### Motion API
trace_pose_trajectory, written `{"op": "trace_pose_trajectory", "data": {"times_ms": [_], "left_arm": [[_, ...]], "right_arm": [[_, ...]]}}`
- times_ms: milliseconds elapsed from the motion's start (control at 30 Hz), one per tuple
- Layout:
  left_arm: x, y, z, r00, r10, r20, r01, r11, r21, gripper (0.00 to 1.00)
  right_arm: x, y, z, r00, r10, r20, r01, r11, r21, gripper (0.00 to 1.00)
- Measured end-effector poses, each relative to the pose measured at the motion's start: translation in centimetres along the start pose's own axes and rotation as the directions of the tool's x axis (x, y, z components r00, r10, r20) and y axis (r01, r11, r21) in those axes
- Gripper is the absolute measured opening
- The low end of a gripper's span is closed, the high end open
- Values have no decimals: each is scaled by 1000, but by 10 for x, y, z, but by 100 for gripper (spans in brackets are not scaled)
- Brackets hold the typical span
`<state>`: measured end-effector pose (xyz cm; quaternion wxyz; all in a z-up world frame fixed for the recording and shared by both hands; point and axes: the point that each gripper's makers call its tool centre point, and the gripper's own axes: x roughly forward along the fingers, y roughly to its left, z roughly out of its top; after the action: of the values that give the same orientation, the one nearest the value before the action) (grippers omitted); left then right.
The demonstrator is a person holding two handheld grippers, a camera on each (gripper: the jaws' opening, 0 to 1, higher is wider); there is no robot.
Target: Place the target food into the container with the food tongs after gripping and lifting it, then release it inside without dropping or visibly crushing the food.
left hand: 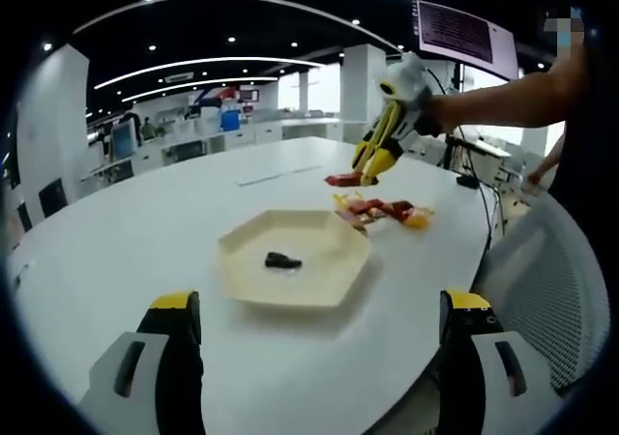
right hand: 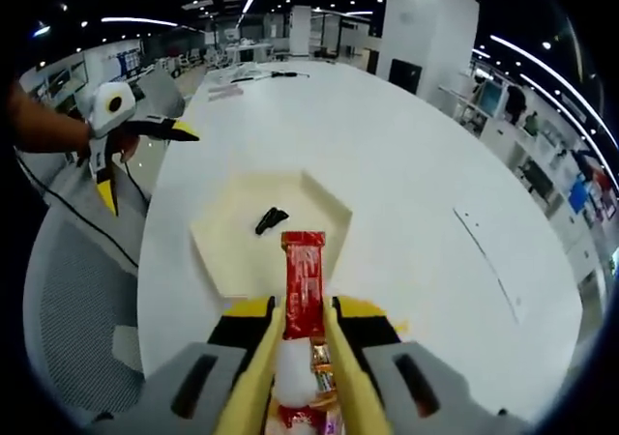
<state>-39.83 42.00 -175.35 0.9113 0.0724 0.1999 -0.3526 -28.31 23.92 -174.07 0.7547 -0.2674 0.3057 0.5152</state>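
Observation:
A cream hexagonal tray [left hand: 319, 275] lies on the white table with one small dark piece of food [left hand: 282, 260] in it. My left gripper [left hand: 319, 304] is open, its jaws wide apart just short of the tray. My right gripper [left hand: 401, 97] is shut on yellow food tongs [left hand: 377, 150], which pinch a red snack packet [left hand: 343, 178] above a pile of packets [left hand: 382, 210]. In the right gripper view, the tongs [right hand: 340, 358] run between my right gripper's [right hand: 308, 311] jaws and hold the red packet [right hand: 303, 280] over the near edge of the tray [right hand: 222, 251]. The left gripper [right hand: 150, 164] hangs open at the left.
A grey mesh chair [left hand: 542, 280] stands at the table's edge beside the tray. A monitor [left hand: 464, 34] hangs at the back right. Desks and pillars fill the office beyond. The white table [right hand: 426, 164] stretches bare past the tray.

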Motion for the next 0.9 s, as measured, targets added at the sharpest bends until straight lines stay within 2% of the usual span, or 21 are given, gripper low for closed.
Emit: {"op": "trace_pose_trajectory", "data": {"times_ms": [300,500,900], "left_arm": [[0,-2,0,1000,-6,0,6,1000,12,99],[0,-2,1,1000,-3,-1,3,1000,8,99],[2,-4,-2,1000,-9,-16,10,1000,17,99]], "right_arm": [[32,10,26,1000,24,-5,-25,999,-46,22],[46,9,42,999,37,-10,-37,997,-62,23],[70,-3,41,999,32,-13,-33,998,-60,23]]}}
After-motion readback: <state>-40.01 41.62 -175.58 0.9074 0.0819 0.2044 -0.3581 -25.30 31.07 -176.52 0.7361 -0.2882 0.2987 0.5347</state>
